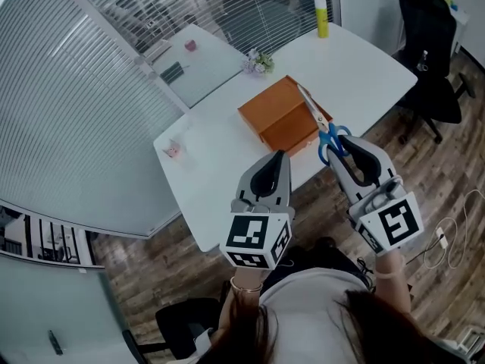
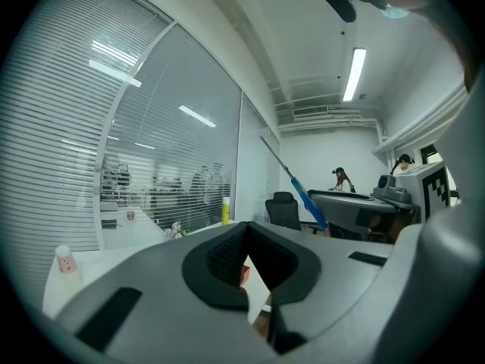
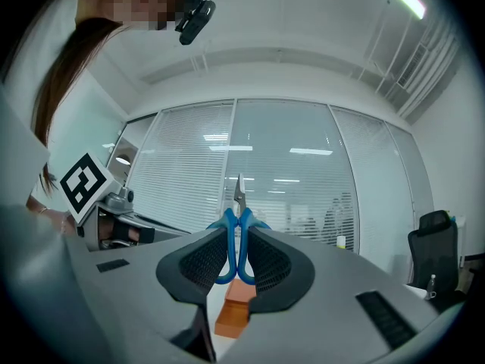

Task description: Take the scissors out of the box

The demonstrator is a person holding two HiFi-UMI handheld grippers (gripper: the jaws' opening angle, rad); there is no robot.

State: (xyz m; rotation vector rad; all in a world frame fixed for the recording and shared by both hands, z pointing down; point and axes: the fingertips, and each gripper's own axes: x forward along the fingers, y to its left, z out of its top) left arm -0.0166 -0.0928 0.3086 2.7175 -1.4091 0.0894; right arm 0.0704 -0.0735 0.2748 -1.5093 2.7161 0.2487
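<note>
- My right gripper (image 1: pixel 341 146) is clamped on the scissors (image 1: pixel 327 135). In the right gripper view the two blue handle loops sit pressed between the pads and the closed blades stick straight out past the tips.
- I grip them by the handles so that the sharp end points away from me.
- The scissors are out of the box (image 1: pixel 276 112). They hang in the air at its near right corner, with the blades reaching back over the orange top. Nothing of them touches the box as far as I can see.
- My left gripper (image 1: pixel 274 161) is parked just in front of the box over the table (image 1: pixel 356 59) edge. Its jaws are only a narrow slit apart and nothing is between them.
- I judge the left is held close to steady the box if it shifts.
- To my mind the lift-out is done, and what remains is finding a bare patch of table for the scissors.
</note>
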